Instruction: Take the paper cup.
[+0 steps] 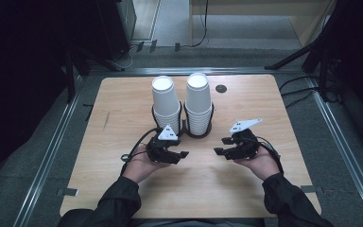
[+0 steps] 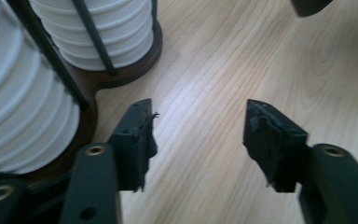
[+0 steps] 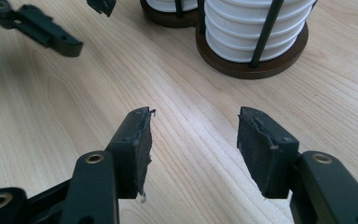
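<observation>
Near the table's (image 1: pixel 123 189) front edge: left hand-held gripper (image 1: pixel 182 154) and right hand-held gripper (image 1: pixel 219 146), jaws apart, empty | beyond: two paper-cup stacks (image 1: pixel 166 106) in a holder (light, crushable, I'd judge) | grip: top cup's wall, gently.

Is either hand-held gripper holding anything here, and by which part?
Nothing is held: the left hand-held gripper and right hand-held gripper both gape over bare table.

Tops of both paper cup stacks (image 3: pixel 256 23) in the wooden holder (image 3: pixel 251 65), cut off by the right gripper view's upper edge.
</observation>
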Available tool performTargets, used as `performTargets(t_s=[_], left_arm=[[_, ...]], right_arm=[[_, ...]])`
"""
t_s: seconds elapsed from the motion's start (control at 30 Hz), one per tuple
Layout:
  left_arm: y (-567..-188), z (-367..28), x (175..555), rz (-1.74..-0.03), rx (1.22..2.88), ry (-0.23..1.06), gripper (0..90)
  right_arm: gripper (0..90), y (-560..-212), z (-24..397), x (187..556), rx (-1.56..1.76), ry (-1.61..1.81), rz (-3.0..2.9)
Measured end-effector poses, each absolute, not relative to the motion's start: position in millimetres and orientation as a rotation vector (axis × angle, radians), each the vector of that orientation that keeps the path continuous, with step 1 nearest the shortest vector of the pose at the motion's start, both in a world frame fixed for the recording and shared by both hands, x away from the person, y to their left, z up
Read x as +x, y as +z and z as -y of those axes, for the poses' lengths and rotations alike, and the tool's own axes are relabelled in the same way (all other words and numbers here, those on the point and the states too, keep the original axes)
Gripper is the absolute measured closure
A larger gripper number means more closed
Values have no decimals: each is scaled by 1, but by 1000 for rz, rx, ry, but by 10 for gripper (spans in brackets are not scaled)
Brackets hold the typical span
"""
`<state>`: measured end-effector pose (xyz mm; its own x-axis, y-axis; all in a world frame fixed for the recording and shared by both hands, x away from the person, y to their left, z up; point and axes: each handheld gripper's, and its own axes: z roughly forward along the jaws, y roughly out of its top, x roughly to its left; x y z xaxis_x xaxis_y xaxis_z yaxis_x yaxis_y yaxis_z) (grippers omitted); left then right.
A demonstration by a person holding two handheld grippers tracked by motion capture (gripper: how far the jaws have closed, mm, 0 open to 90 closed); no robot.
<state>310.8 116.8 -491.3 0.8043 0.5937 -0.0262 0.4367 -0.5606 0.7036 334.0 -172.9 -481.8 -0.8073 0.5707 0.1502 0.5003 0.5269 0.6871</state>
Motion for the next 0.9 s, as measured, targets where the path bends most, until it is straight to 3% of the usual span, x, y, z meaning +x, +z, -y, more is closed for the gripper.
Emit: performTargets(t_s=[0.1, 0.63, 0.9], left_arm=[[-488, -117, 314, -810, 2270, 265, 566], [-483, -121, 315, -799, 2210, 174, 638], [-481, -123, 323, -828, 2187, 145, 703]], right_arm=[[433, -482, 173, 334, 941, 1152, -2659], [441, -480, 177, 337, 970, 1148, -2705], [494, -477, 184, 340, 971, 1179, -2692]])
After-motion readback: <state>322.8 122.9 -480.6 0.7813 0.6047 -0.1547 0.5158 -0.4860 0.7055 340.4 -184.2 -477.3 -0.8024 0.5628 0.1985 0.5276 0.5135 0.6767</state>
